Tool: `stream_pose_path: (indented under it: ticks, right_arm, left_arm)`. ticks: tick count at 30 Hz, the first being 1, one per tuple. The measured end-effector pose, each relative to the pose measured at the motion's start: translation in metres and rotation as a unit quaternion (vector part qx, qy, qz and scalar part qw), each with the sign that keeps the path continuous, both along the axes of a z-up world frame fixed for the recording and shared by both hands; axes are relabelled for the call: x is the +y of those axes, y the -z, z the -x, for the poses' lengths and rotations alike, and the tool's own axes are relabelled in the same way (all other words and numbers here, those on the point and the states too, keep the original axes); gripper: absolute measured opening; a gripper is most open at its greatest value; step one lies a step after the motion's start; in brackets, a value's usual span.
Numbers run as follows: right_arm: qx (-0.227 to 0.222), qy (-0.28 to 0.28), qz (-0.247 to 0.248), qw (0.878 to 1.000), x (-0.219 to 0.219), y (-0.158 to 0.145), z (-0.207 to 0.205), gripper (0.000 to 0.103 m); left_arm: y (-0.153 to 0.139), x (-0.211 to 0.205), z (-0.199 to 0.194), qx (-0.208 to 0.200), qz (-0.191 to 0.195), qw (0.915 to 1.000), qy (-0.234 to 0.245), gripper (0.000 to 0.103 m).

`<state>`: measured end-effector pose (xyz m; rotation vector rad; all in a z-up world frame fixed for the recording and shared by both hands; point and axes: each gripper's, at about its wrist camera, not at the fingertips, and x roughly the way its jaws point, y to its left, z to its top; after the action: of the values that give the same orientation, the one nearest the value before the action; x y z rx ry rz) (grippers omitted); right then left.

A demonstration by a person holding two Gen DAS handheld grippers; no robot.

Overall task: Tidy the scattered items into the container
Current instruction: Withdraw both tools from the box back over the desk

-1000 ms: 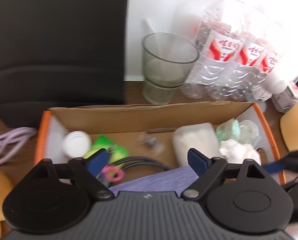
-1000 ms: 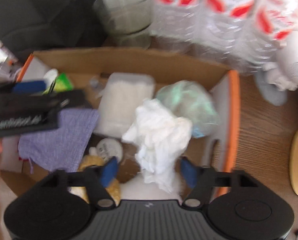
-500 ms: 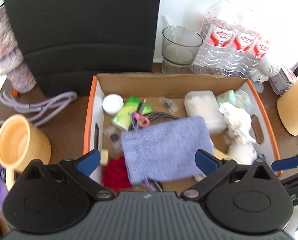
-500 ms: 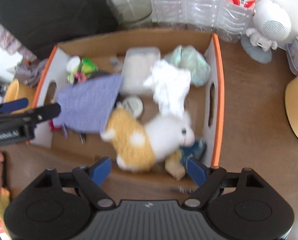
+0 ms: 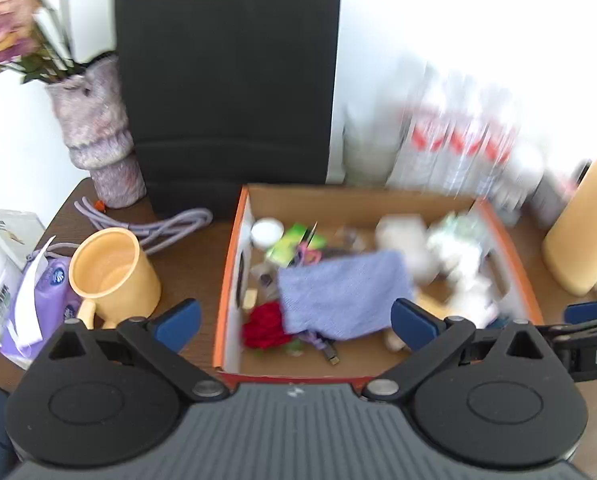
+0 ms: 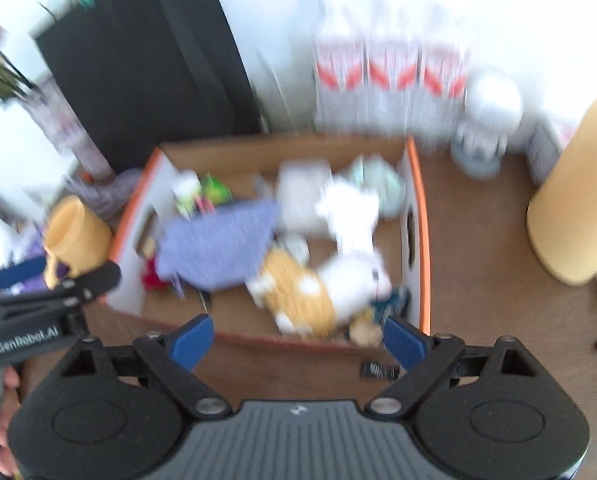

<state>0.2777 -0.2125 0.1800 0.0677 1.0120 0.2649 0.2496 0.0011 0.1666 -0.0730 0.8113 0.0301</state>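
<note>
Cardboard box (image 5: 234, 272), orange-trimmed rim, white side walls with oval handle cutouts, sits on the dark wood-grain table (image 5: 186, 252). Inside: a knitted lavender cloth (image 5: 344, 294) draped over the middle, a fuzzy red flower (image 5: 264, 326) at its near-left corner, a plush toy (image 6: 318, 288) in yellow and white, crumpled white tissue (image 6: 350, 208), a round white lid (image 5: 266, 232).

Left gripper (image 5: 294, 320): jaws wide apart, empty. Right gripper (image 6: 296, 338): jaws opening, nothing between them.

Glossy yellow mug (image 5: 112, 272) stands left of the box, outside it.

Both views motion-blurred; the bottles (image 6: 390, 88) behind the box are smeared, labels unreadable. Small items under the cloth can't be identified.
</note>
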Motion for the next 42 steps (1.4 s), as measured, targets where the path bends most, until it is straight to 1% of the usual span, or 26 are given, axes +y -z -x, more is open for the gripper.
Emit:
stream_pose_path:
  ticks: [2, 3, 5, 6, 7, 8, 10, 11, 13, 15, 18, 22, 24, 26, 27, 29, 30, 31, 33, 35, 36, 37, 39, 41, 42]
  right_arm:
    - [-0.083, 0.007, -0.016, 0.996, -0.003, -0.001, 0.031, 0.093]
    - [-0.118, 0.010, -0.018, 0.993, -0.005, 0.003, 0.046, 0.097]
    - [-0.170, 0.024, -0.021, 0.985, -0.009, 0.018, 0.072, 0.097]
    - [-0.192, 0.032, -0.026, 0.980, -0.009, 0.026, 0.083, 0.097]
    - [-0.217, 0.038, -0.035, 0.975, -0.009, 0.035, 0.095, 0.098]
    - [-0.241, 0.040, -0.046, 0.969, -0.010, 0.043, 0.105, 0.098]
    - [-0.286, 0.036, -0.071, 0.955, -0.013, 0.060, 0.122, 0.099]
    - [-0.296, 0.039, -0.078, 0.951, -0.014, 0.066, 0.128, 0.101]
    - [-0.302, 0.050, -0.074, 0.949, -0.013, 0.075, 0.132, 0.101]
    - [-0.298, 0.052, -0.067, 0.951, -0.012, 0.081, 0.134, 0.101]
    - [-0.291, 0.056, -0.049, 0.954, -0.015, 0.090, 0.143, 0.101]
    - [-0.286, 0.055, -0.029, 0.956, -0.033, 0.109, 0.182, 0.101]
    - [-0.266, 0.062, -0.021, 0.962, -0.044, 0.116, 0.199, 0.101]
    - [-0.246, 0.075, -0.008, 0.966, -0.052, 0.117, 0.220, 0.101]
    - [-0.250, 0.077, 0.000, 0.965, -0.055, 0.116, 0.233, 0.101]
    - [-0.266, 0.062, 0.004, 0.962, -0.061, 0.115, 0.256, 0.103]
    - [-0.267, 0.058, 0.002, 0.962, -0.064, 0.116, 0.261, 0.103]
    - [-0.263, 0.061, -0.001, 0.963, -0.067, 0.117, 0.261, 0.103]
    - [-0.236, 0.077, -0.001, 0.969, -0.071, 0.120, 0.241, 0.102]
    - [-0.221, 0.087, 0.007, 0.971, -0.073, 0.125, 0.212, 0.096]
    - [-0.216, 0.089, 0.008, 0.972, -0.073, 0.127, 0.198, 0.089]
    - [-0.212, 0.090, 0.005, 0.973, -0.074, 0.128, 0.185, 0.085]
    - [-0.212, 0.083, 0.007, 0.974, -0.072, 0.131, 0.161, 0.085]
    - [-0.212, 0.067, 0.020, 0.975, -0.067, 0.137, 0.138, 0.083]
    - [-0.212, 0.059, 0.025, 0.975, -0.065, 0.141, 0.126, 0.076]
  left_arm:
    - [0.002, 0.006, 0.032, -0.057, 0.027, 0.9980, -0.004, 0.103]
    - [0.005, 0.007, 0.050, -0.092, 0.030, 0.9952, -0.014, 0.103]
    - [0.016, 0.004, 0.085, -0.171, 0.018, 0.9848, -0.026, 0.103]
    - [0.022, 0.003, 0.099, -0.202, 0.012, 0.9790, -0.027, 0.103]
    - [0.028, 0.000, 0.111, -0.223, 0.011, 0.9745, -0.024, 0.103]
    - [0.035, -0.002, 0.120, -0.236, 0.013, 0.9715, -0.019, 0.103]
    - [0.047, -0.004, 0.131, -0.245, 0.026, 0.9691, -0.005, 0.103]
    - [0.052, -0.005, 0.133, -0.246, 0.031, 0.9687, 0.000, 0.103]
    - [0.060, -0.008, 0.136, -0.246, 0.022, 0.9689, 0.001, 0.103]
    - [0.067, -0.010, 0.137, -0.242, 0.011, 0.9702, 0.005, 0.103]
    - [0.081, -0.009, 0.148, -0.231, 0.006, 0.9729, 0.009, 0.103]
    - [0.109, -0.009, 0.172, -0.188, -0.010, 0.9811, 0.044, 0.103]
    - [0.120, -0.009, 0.185, -0.153, -0.005, 0.9866, 0.057, 0.103]
    - [0.122, -0.010, 0.201, -0.122, 0.008, 0.9901, 0.069, 0.103]
    - [0.121, -0.011, 0.211, -0.123, 0.016, 0.9893, 0.078, 0.103]
    - [0.117, -0.010, 0.231, -0.144, 0.023, 0.9853, 0.090, 0.103]
    - [0.117, -0.011, 0.235, -0.151, 0.022, 0.9839, 0.093, 0.103]
    - [0.117, -0.013, 0.233, -0.149, 0.019, 0.9841, 0.095, 0.103]
    - [0.121, -0.021, 0.212, -0.127, 0.011, 0.9874, 0.094, 0.103]
    - [0.125, -0.028, 0.190, -0.104, 0.008, 0.9910, 0.084, 0.103]
    - [0.126, -0.029, 0.181, -0.099, 0.012, 0.9918, 0.080, 0.103]
    - [0.125, -0.030, 0.174, -0.097, 0.020, 0.9915, 0.084, 0.103]
    - [0.125, -0.033, 0.164, -0.096, 0.030, 0.9899, 0.100, 0.103]
    - [0.126, -0.037, 0.154, -0.093, 0.027, 0.9890, 0.111, 0.103]
    - [0.127, -0.039, 0.148, -0.091, 0.024, 0.9889, 0.116, 0.103]
